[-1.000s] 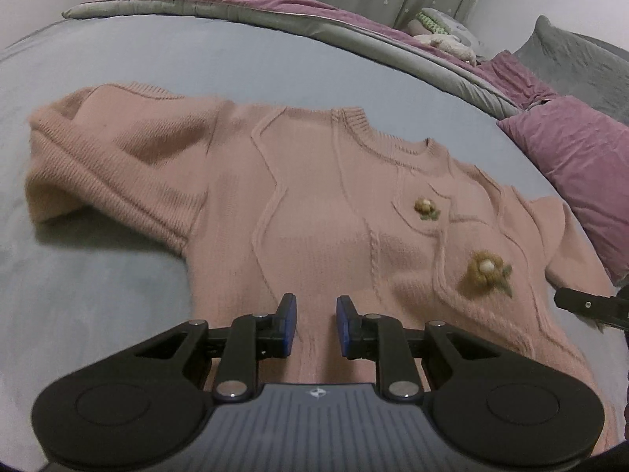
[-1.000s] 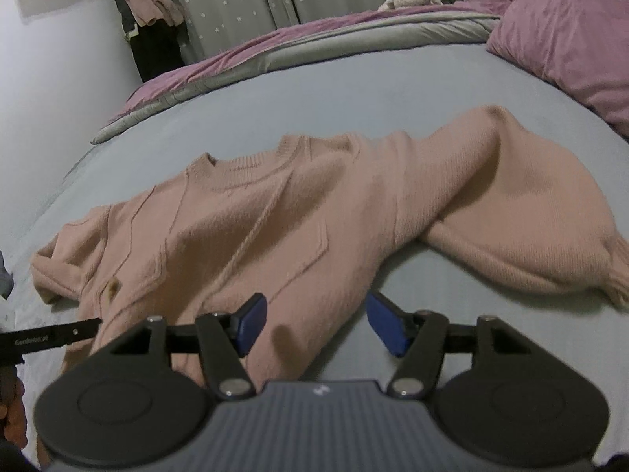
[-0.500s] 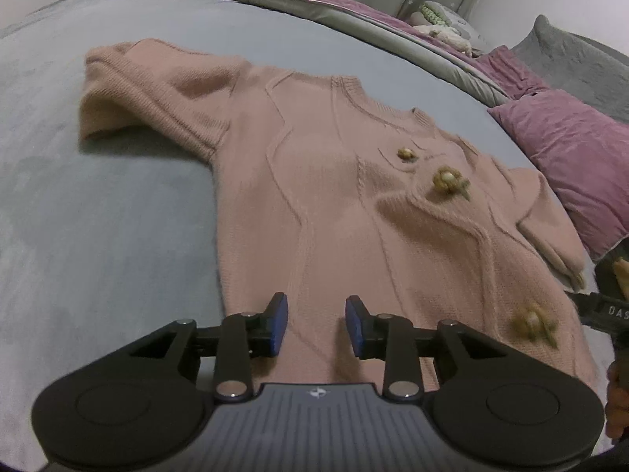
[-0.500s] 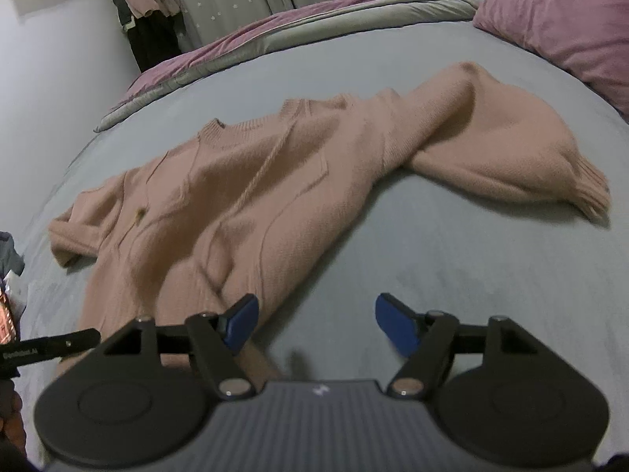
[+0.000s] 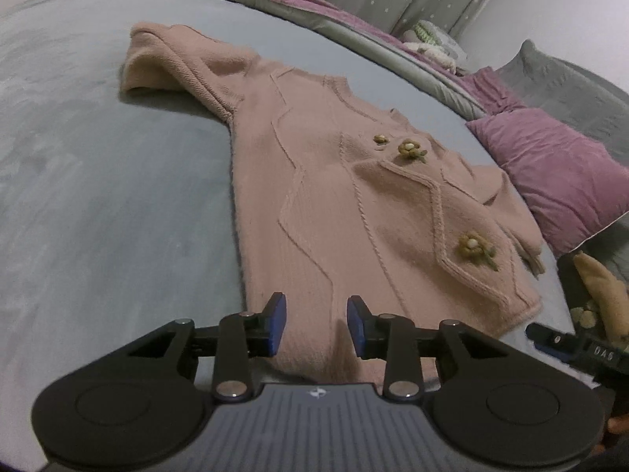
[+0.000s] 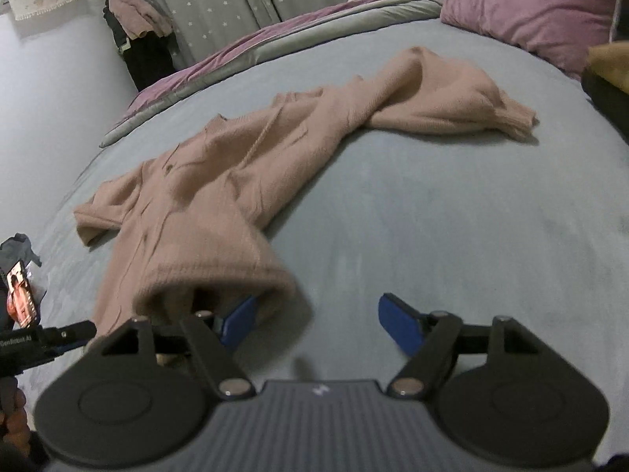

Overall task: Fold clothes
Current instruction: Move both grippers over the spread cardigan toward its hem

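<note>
A pink knit sweater [image 5: 334,196] with yellow-green knitted flowers [image 5: 473,247] lies face up on the grey bed [image 5: 98,196]. Its hem reaches down between the blue pads [image 5: 275,324] of my left gripper [image 5: 315,324], which stands open over the hem without pinching it. In the right wrist view the sweater [image 6: 236,181] runs away from me, one sleeve [image 6: 452,98] stretched to the far right. My right gripper [image 6: 320,324] is wide open at the hem corner [image 6: 220,279]. Its left pad [image 6: 240,320] sits under the lifted hem edge and the right pad is over bare bed.
Purple pillows [image 5: 558,173] and a grey pillow [image 5: 570,82] line the right side, and a rolled duvet [image 5: 314,11] runs along the far edge. A yellow plush thing [image 5: 601,295] lies at the right. A lit phone [image 6: 21,293] sits at the bed's left; clothes [image 6: 137,15] hang by the curtain.
Both grippers have drawn back from over the sweater's body to its hem. The left gripper's gap has widened a little. The right gripper's left pad has slid under the hem corner.
</note>
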Demonstrator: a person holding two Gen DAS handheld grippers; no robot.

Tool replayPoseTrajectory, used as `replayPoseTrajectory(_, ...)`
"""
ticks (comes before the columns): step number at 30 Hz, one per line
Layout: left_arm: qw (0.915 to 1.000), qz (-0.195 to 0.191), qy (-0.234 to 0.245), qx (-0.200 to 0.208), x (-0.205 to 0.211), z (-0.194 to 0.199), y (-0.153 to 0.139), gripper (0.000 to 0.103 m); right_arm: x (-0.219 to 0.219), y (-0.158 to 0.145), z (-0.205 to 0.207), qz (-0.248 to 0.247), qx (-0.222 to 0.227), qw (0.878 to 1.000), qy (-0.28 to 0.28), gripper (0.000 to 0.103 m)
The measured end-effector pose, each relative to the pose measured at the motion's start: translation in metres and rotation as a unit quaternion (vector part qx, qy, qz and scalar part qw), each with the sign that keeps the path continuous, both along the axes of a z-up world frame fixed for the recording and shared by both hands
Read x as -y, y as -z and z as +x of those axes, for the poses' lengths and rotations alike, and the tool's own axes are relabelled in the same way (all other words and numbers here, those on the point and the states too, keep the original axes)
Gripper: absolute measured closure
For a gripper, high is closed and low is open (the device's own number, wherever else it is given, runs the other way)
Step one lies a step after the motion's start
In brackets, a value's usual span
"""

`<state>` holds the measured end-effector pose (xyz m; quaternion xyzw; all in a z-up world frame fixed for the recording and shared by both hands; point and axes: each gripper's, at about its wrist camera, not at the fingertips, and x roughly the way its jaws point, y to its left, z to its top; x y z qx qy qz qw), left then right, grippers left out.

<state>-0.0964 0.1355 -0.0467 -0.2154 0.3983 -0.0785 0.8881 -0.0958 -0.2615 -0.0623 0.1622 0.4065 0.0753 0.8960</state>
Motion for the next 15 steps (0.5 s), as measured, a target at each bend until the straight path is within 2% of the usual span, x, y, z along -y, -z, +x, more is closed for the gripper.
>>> replayPoseTrajectory(3,0.9998,-0.013,-0.006,0.012,-0.005,-0.012,0.001,0.07,-0.004,0.006,-0.013,0.009,-0.006,1.0,0.001,0.031)
replayPoseTrajectory(6,0.9993,-0.021,-0.017,0.026,-0.014,-0.023,0.002,0.063,-0.014,0.013,-0.021,0.022,-0.01,1.0,-0.004,0.031)
replayPoseTrajectory(10,0.9988,-0.031,-0.026,0.026,-0.023,-0.028,0.01,0.061,-0.029,0.023,-0.025,0.026,-0.007,1.0,-0.009,0.028)
replayPoseTrajectory(15,0.9964,-0.075,-0.034,0.016,-0.03,-0.026,0.027,0.06,-0.043,0.028,-0.02,0.029,0.011,0.999,-0.007,0.028)
